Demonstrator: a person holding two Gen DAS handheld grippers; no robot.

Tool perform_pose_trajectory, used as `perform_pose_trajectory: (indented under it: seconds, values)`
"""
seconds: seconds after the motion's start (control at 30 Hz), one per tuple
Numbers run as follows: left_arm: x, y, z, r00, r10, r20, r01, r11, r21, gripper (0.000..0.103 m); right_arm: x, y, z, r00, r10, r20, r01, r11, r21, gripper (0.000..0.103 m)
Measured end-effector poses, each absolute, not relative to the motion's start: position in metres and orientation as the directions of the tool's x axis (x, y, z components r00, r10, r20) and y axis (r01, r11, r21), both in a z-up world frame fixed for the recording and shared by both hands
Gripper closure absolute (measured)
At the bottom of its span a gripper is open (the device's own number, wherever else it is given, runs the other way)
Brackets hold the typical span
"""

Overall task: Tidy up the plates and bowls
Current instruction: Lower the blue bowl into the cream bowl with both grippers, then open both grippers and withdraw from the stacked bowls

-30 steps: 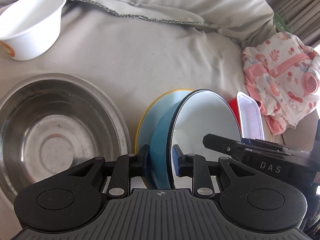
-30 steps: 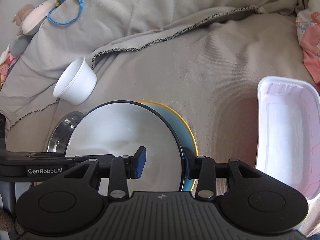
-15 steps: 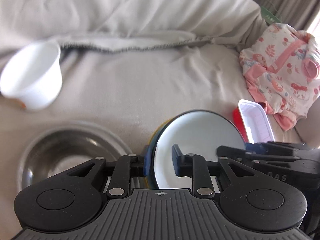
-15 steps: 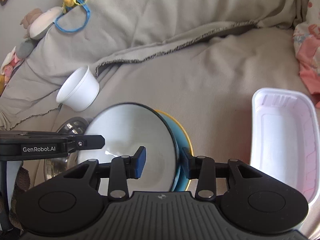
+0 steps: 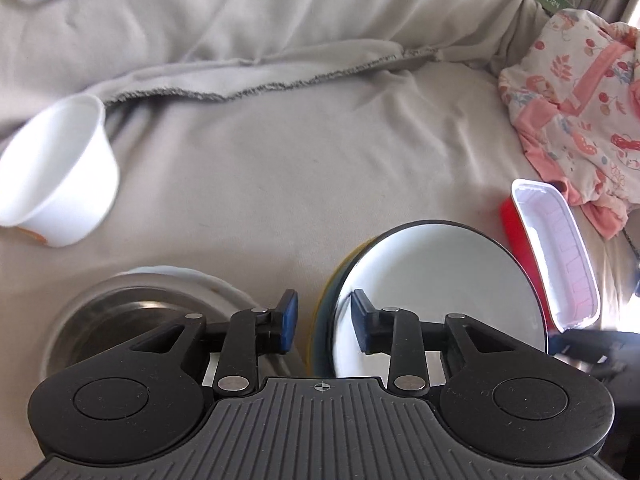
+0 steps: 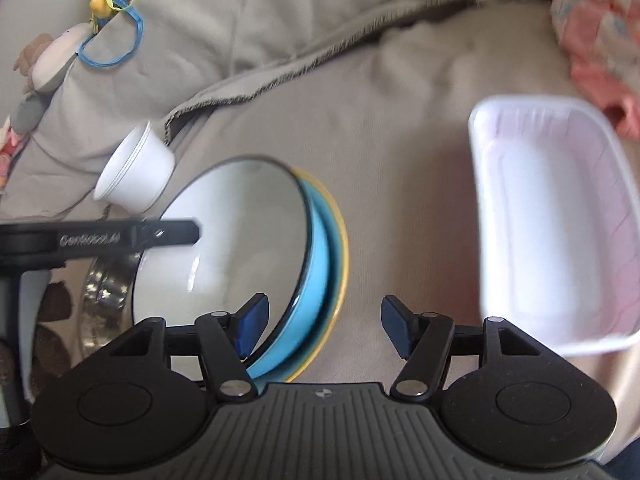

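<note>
A blue enamel bowl (image 5: 440, 292) with a white inside leans on a light-blue, yellow-rimmed plate (image 6: 334, 240) on the beige cover. My left gripper (image 5: 324, 320) straddles the bowl's near-left rim. Its jaws are opening, and the left pad stands clear of the rim. My right gripper (image 6: 324, 328) straddles the near-right rim of the bowl (image 6: 240, 232). Its jaws are opening too, with one pad inside the bowl and the other well off to the right. Neither gripper presses on the bowl.
A steel bowl (image 5: 120, 320) lies just left of the plate. A white plastic cup (image 5: 56, 176) is tipped over farther left. A white rectangular tray (image 5: 560, 256) sits on something red at the right. Pink patterned clothes (image 5: 580, 100) lie beyond it, and folds of the cover rise behind.
Both grippers were shut on the blue bowl's rim and have now opened off it. The bowl has sunk toward the plate. The left view has drawn back and rolled.
</note>
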State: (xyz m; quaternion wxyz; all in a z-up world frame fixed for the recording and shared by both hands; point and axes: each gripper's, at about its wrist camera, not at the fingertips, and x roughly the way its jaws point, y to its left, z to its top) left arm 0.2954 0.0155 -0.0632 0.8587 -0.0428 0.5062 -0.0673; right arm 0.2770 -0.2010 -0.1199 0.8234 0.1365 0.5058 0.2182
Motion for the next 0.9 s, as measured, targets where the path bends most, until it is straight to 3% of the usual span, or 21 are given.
perform_pose_trajectory:
  seconds: [0.07,0.13,0.43,0.7,0.9]
  values:
    - [0.301,0.015,-0.07,0.459,-0.182,-0.87,0.076,0.983,-0.165,0.073,0.277,-0.197,-0.129,0.347,0.545,-0.764,-0.22,0.839,0.498,0.042]
    - [0.305,0.014,-0.076,0.45,-0.195,-0.872,0.078,0.981,-0.18,0.068,0.278,-0.19,-0.133,0.322,0.58,-0.748,-0.233,0.815,0.531,0.049]
    - [0.308,0.021,-0.082,0.436,-0.271,-0.858,0.038,0.958,-0.284,0.066,0.288,-0.186,-0.132,0.333,0.576,-0.747,-0.251,0.818,0.518,0.052]
    - [0.309,0.024,-0.083,0.436,-0.333,-0.836,0.041,0.935,-0.351,0.067,0.297,-0.185,-0.128,0.381,0.495,-0.781,-0.253,0.868,0.427,0.052]
    - [0.295,0.079,-0.054,0.56,-0.446,-0.698,0.02,0.849,-0.527,0.067,0.297,-0.184,-0.077,0.517,0.347,-0.783,-0.278,0.933,0.231,0.05]
